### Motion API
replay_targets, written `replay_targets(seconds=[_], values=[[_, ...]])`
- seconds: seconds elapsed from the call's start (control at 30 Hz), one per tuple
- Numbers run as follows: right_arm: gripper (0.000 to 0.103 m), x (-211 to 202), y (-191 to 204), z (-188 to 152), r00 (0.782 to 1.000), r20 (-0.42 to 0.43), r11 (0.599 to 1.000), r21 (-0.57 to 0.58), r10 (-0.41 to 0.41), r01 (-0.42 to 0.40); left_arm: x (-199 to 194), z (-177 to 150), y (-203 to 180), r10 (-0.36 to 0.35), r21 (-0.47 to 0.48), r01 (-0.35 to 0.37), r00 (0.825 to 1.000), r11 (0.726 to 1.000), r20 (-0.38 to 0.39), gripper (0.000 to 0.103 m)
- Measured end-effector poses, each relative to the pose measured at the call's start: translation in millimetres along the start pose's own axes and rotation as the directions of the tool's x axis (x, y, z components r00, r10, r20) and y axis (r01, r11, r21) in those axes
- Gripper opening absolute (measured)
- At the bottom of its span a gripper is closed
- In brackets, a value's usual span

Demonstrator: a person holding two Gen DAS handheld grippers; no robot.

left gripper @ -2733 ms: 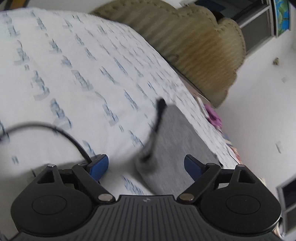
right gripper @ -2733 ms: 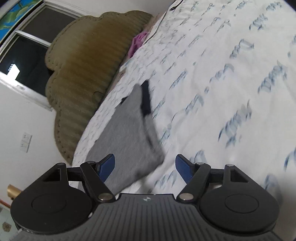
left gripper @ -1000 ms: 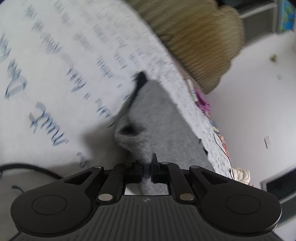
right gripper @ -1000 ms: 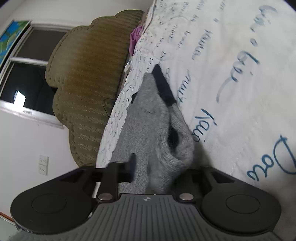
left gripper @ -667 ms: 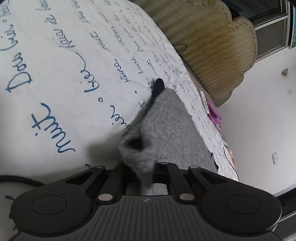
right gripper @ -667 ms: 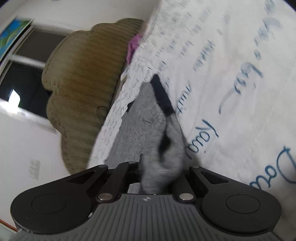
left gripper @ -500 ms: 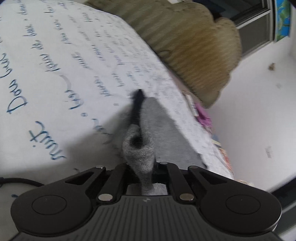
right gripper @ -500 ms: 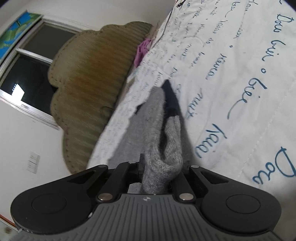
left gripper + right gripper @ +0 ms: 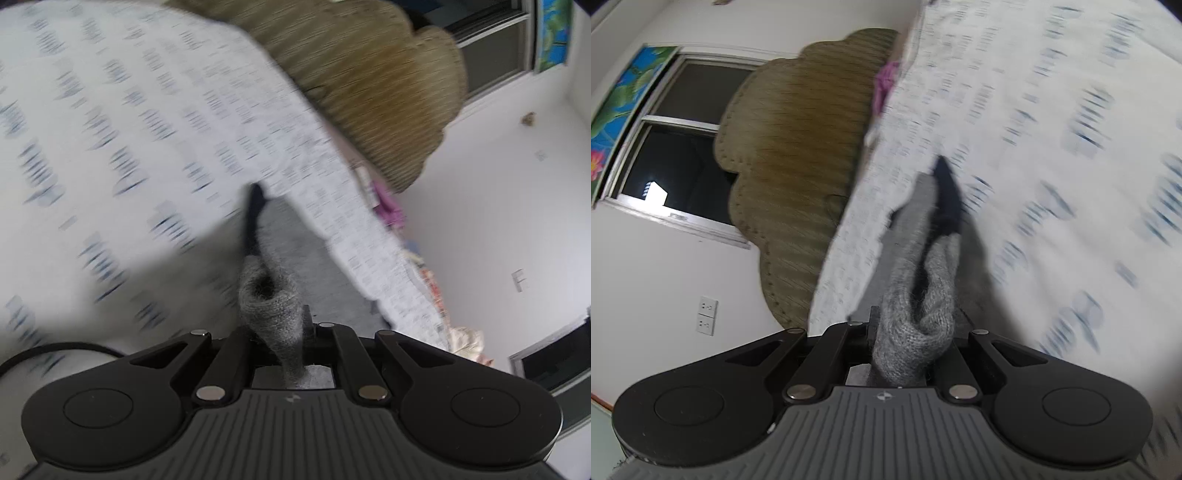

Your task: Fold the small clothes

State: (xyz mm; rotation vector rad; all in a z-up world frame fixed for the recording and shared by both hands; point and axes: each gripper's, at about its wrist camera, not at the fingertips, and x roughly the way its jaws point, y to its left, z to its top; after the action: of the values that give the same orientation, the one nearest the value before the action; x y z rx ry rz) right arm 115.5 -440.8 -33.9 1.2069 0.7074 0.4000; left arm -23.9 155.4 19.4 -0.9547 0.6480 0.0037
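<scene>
A small grey knitted garment [image 9: 271, 295] with a dark trim [image 9: 253, 218] hangs stretched between my two grippers above the bed. My left gripper [image 9: 280, 332] is shut on one bunched end of it. My right gripper [image 9: 908, 339] is shut on the other bunched end [image 9: 916, 325]; the dark trim [image 9: 947, 199] shows past it. The far part of the garment still touches the white bedsheet with blue writing [image 9: 110, 147]. The fingertips are hidden by the cloth.
The tan padded headboard [image 9: 369, 85] stands at the end of the bed, also in the right wrist view [image 9: 798, 155]. Pink cloth [image 9: 388, 206] lies by the bed's edge. A window [image 9: 665, 147] and wall sockets [image 9: 705, 314] are on the white wall.
Both grippers closed on the ends of the grey garment and have lifted it off the sheet. Both views are now blurred from motion, and the garment hangs narrower and tauter.
</scene>
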Motion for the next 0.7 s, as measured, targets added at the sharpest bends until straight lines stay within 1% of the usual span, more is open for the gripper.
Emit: replay_targets(seconds=[0.07, 0.1, 0.13, 0.17, 0.2, 0.23, 0.27, 0.3, 0.33, 0.37, 0.4, 0.43, 0.47, 0.5, 0.53, 0.57, 0.6, 0.63, 0.67, 0.7], values=[[0.011, -3.9, -11.2, -11.1, 0.999, -0.019, 0.999, 0.019, -0.03, 0.03, 10.2, -6.9, 19.1, 0.053, -0.011, -0.053, 0.998, 0.999, -0.029, 0.005], [0.014, -1.2, -15.6, -15.3, 0.997, -0.03, 0.998, -0.001, -0.068, 0.068, 18.8, -9.9, 28.0, 0.093, -0.004, -0.093, 0.995, 0.996, -0.047, 0.006], [0.009, 2.3, -20.3, -17.6, 0.993, -0.039, 0.993, -0.017, -0.115, 0.115, 23.6, -12.6, 35.5, 0.108, -0.013, -0.109, 0.992, 0.994, -0.058, 0.007], [0.016, 3.1, -23.5, -18.4, 0.99, -0.047, 0.991, -0.014, -0.132, 0.131, 21.7, -13.9, 39.4, 0.082, -0.027, -0.083, 0.995, 0.996, -0.053, 0.007], [0.018, -0.4, -21.7, -17.9, 0.991, -0.047, 0.992, -0.012, -0.124, 0.124, 17.4, -12.1, 37.1, 0.084, -0.018, -0.086, 0.994, 0.996, -0.069, 0.009], [0.024, -7.9, -15.1, -15.1, 0.99, -0.04, 0.991, -0.028, -0.133, 0.132, 10.8, -9.0, 32.2, 0.1, 0.006, -0.1, 0.991, 0.995, -0.084, 0.01], [0.037, -17.7, -5.9, -11.3, 0.989, -0.014, 0.986, -0.069, -0.15, 0.149, 0.7, -6.6, 26.0, 0.11, 0.04, -0.107, 0.991, 0.993, -0.08, 0.013], [0.043, -30.5, 4.3, -8.0, 0.986, 0.041, 0.978, -0.126, -0.164, 0.168, -11.4, -5.8, 19.5, 0.106, 0.085, -0.101, 0.992, 0.991, -0.062, 0.018], [0.052, -43.4, 14.2, -4.6, 0.98, 0.111, 0.965, -0.186, -0.168, 0.186, -23.3, -4.9, 12.5, 0.1, 0.134, -0.093, 0.994, 0.987, -0.045, 0.021], [0.053, -53.3, 23.7, -0.8, 0.971, 0.173, 0.949, -0.239, -0.167, 0.206, -33.8, -5.3, 5.0, 0.106, 0.179, -0.102, 0.994, 0.978, -0.012, 0.025], [0.053, -58.8, 32.7, 3.5, 0.963, 0.215, 0.934, -0.279, -0.165, 0.223, -44.0, -6.8, -5.0, 0.117, 0.227, -0.125, 0.992, 0.966, 0.05, 0.028], [0.053, -58.0, 41.3, 8.3, 0.961, 0.227, 0.921, -0.315, -0.16, 0.227, -49.7, -8.4, -17.7, 0.121, 0.281, -0.15, 0.986, 0.948, 0.119, 0.031], [0.054, -50.2, 49.6, 13.8, 0.965, 0.213, 0.911, -0.35, -0.15, 0.219, -50.2, -9.8, -31.6, 0.106, 0.337, -0.161, 0.979, 0.928, 0.175, 0.044], [0.055, -38.0, 58.4, 16.6, 0.971, 0.194, 0.9, -0.385, -0.14, 0.206, -45.4, -11.3, -46.8, 0.079, 0.392, -0.163, 0.972, 0.906, 0.222, 0.07], [0.06, -22.7, 66.0, 20.0, 0.977, 0.17, 0.885, -0.423, -0.131, 0.192, -35.7, -13.6, -61.6, 0.055, 0.451, -0.177, 0.961, 0.875, 0.271, 0.083], [0.069, -1.4, 74.1, 23.8, 0.982, 0.139, 0.863, -0.473, -0.125, 0.177, -19.9, -17.1, -77.7, 0.043, 0.508, -0.212, 0.945, 0.835, 0.324, 0.094], [0.072, 21.3, 83.3, 24.1, 0.984, 0.12, 0.836, -0.52, -0.133, 0.177, -0.6, -19.0, -93.7, 0.041, 0.557, -0.252, 0.931, 0.792, 0.363, 0.094], [0.073, 44.8, 92.4, 22.2, 0.982, 0.113, 0.807, -0.56, -0.151, 0.188, 22.1, -20.2, -109.7, 0.069, 0.594, -0.304, 0.921, 0.745, 0.384, 0.094], [0.073, 67.2, 98.1, 21.5, 0.98, 0.101, 0.779, -0.595, -0.171, 0.198, 45.5, -20.8, -125.6, 0.087, 0.634, -0.328, 0.921, 0.7, 0.38, 0.094], [0.073, 88.8, 102.5, 20.3, 0.976, 0.088, 0.749, -0.629, -0.199, 0.209, 68.3, -22.4, -136.7, 0.082, 0.677, -0.325, 0.928, 0.66, 0.364, 0.094]])
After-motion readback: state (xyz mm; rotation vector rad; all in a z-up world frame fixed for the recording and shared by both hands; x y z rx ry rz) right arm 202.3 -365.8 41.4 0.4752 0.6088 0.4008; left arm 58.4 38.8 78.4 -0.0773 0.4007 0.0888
